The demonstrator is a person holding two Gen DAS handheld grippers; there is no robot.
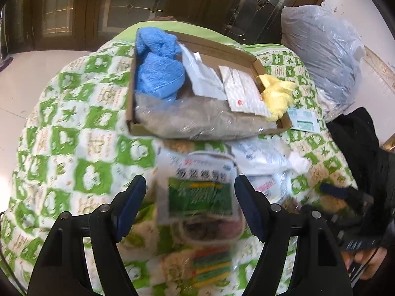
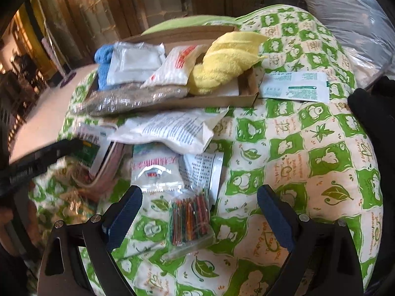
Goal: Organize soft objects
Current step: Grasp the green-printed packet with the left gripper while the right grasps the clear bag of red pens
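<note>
A shallow cardboard box lies on a green-and-white quilt. In it are a blue towel, a yellow towel, white packets and a grey-brown bagged item. My left gripper is open above a green-labelled pack. My right gripper is open over a clear bag of coloured bands. The box, the yellow towel and the blue towel also show in the right wrist view.
Loose white packets lie between the box and the grippers. A green-and-white sachet lies right of the box. A large grey plastic-wrapped bundle sits at the back right. The other gripper shows at the right.
</note>
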